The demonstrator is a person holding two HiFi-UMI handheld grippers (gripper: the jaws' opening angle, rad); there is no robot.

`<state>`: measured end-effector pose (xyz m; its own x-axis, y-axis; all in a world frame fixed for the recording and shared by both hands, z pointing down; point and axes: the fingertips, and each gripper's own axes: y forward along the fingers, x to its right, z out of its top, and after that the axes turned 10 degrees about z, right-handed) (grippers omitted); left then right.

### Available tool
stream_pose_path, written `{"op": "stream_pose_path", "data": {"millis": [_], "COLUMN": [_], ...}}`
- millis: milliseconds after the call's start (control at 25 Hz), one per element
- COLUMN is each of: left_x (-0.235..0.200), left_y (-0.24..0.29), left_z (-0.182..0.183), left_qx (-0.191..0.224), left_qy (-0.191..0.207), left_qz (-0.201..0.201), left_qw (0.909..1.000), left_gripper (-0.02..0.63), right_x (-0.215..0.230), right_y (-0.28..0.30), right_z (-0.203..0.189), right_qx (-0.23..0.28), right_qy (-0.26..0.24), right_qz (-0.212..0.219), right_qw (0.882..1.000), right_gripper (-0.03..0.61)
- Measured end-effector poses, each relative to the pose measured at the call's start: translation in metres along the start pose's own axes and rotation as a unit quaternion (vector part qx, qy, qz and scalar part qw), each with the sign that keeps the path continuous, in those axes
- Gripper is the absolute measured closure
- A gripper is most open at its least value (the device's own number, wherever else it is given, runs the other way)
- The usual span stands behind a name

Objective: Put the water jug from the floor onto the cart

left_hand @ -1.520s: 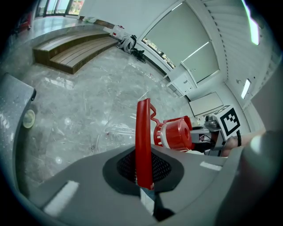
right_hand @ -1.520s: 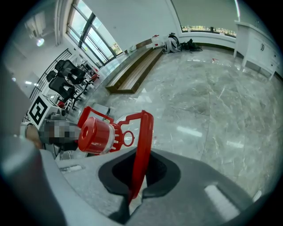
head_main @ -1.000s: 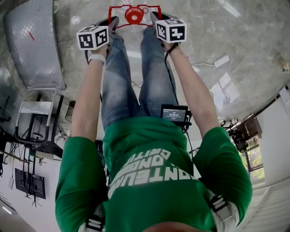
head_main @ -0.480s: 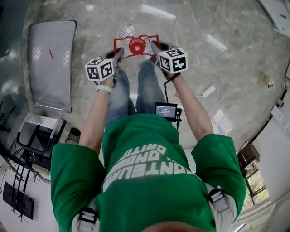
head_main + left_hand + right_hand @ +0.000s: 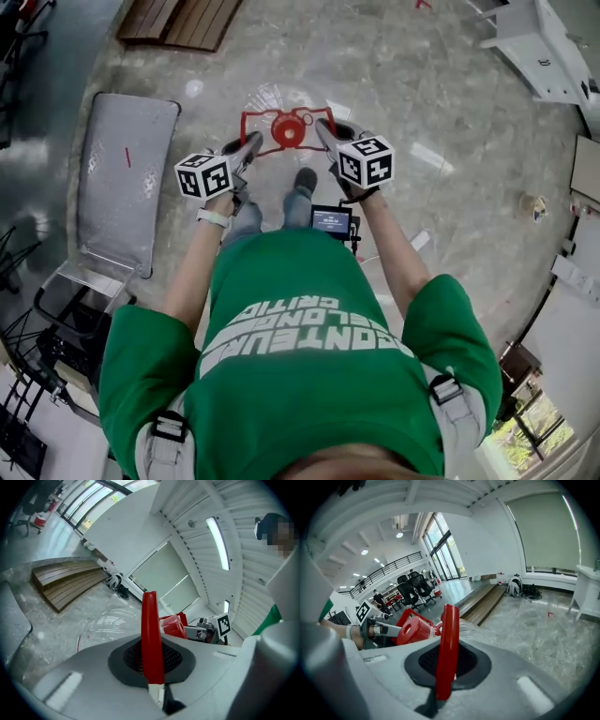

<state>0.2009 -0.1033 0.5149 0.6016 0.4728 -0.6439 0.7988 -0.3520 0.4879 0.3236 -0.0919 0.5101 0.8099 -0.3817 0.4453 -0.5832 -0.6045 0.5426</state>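
We find the left gripper (image 5: 249, 145) clamped on the left bar of the red handle frame (image 5: 255, 120), and the right gripper (image 5: 325, 134) clamped on its right bar. The clear water jug (image 5: 272, 98), red cap (image 5: 289, 132) toward the person, hangs between the 2 grippers above the marble floor (image 5: 450, 112). The grey cart (image 5: 127, 178) stands to its left, apart from it.
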Motion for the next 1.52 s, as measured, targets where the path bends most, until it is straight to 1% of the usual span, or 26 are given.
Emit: {"op": "stream_pose_path", "data": {"millis": [120,360,520,720,920,1160,1520], "left_x": [0.013,0.017,0.014,0.000,-0.025,-0.069,-0.118], "left_y": [-0.019,-0.031,-0.045,-0.078,-0.123,-0.186,-0.265], "left_z": [0.012,0.033,0.041,0.044,0.043,0.036,0.028], "left_qx": [0.014,0.045,0.063,0.087,0.113,0.149,0.188], "left_qy": [0.008,0.008,0.002,-0.011,-0.024,-0.051,-0.075], "left_qz": [-0.006,-0.009,-0.006,0.009,0.031,0.061,0.078], "left_qw": [0.9999,0.9989,0.9980,0.9961,0.9929,0.9856,0.9762], "left_gripper": [0.588,0.587,0.584,0.583,0.583,0.583,0.581], "right_x": [-0.019,-0.033,-0.048,-0.078,-0.120,-0.181,-0.260], "right_y": [-0.011,-0.009,-0.001,0.018,0.048,0.100,0.156], "right_z": [0.013,0.040,0.050,0.056,0.055,0.051,0.048], "right_qx": [0.008,0.013,0.004,-0.010,-0.023,-0.047,-0.071], "right_qy": [-0.015,-0.049,-0.071,-0.095,-0.114,-0.144,-0.175], "right_qz": [0.005,0.016,0.029,0.053,0.081,0.120,0.154], "right_qw": [1.000,0.999,0.997,0.994,0.990,0.981,0.970], "right_gripper": [0.580,0.575,0.571,0.568,0.566,0.566,0.565]}}
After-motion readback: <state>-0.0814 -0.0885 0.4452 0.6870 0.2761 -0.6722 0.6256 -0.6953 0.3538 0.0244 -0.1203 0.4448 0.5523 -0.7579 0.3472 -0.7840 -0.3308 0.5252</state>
